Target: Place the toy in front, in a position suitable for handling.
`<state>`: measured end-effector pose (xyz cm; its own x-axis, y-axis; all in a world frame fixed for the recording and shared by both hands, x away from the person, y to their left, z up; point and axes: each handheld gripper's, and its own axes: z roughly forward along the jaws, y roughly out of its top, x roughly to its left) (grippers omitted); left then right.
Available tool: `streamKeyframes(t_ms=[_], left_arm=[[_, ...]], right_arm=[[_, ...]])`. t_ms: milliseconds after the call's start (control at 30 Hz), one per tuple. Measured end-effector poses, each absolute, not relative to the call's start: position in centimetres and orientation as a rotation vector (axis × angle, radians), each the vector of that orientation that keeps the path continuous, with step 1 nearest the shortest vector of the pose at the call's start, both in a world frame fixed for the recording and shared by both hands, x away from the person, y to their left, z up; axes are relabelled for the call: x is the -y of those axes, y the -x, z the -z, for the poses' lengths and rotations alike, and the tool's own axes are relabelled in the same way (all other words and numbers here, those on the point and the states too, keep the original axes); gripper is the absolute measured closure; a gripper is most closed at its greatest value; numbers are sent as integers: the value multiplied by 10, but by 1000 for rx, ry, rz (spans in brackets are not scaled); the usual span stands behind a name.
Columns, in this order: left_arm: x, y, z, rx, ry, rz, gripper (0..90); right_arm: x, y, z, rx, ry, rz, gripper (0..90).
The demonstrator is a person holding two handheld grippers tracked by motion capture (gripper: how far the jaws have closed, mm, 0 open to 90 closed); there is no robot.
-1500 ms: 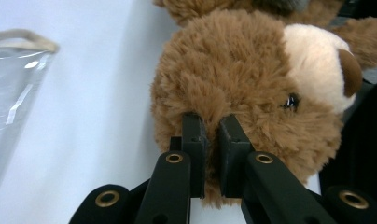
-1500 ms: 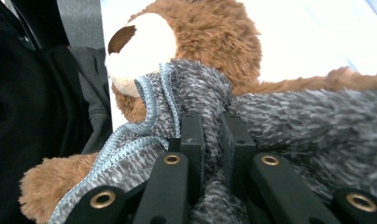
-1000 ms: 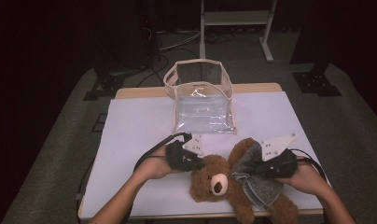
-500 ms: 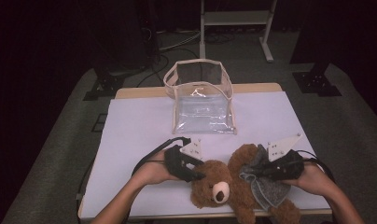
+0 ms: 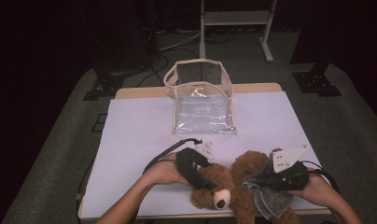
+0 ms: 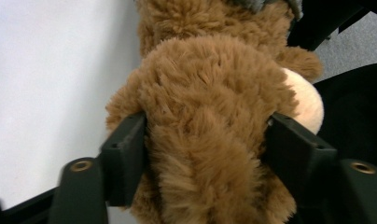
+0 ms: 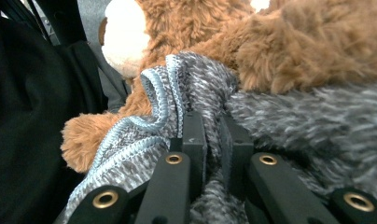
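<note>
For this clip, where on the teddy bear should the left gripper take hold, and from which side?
Best across the teddy bear at its head, coming in from the person's left as the left gripper does now. The head is rounded and narrow enough for the jaws, which have just been opening, to straddle it. The right gripper is already pinching the grey knitted garment, so the body side is taken.

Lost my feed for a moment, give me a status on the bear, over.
Left gripper jaws just opening, astride teddy bear head. Right gripper shut on grey knit garment. Clear bag stands apart behind, nothing in the way.
</note>
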<state>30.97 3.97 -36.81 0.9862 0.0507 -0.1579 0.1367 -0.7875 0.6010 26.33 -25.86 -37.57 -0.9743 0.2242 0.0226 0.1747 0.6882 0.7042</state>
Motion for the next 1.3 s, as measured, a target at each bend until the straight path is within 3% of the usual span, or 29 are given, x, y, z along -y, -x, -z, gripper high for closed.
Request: streamKeyframes(t_ms=[167, 333, 700, 1167, 1300], left_arm=[[-39, -307, 367, -101, -2490, 71, 649], [-42, -309, 351, -57, -2505, -137, 731], [-53, -323, 350, -64, -2544, -146, 743], [-87, -309, 351, -116, -2485, -155, 764], [-88, -310, 353, -150, -2458, -103, 685]], right_arm=[[258, -265, 374, -2817, -345, -1169, 817], [260, -277, 367, -2761, -387, -1256, 810], [229, -297, 361, -2785, -314, -1197, 813], [237, -300, 351, -2785, -328, -1182, 813], [231, -299, 365, -2823, -341, -1156, 817]])
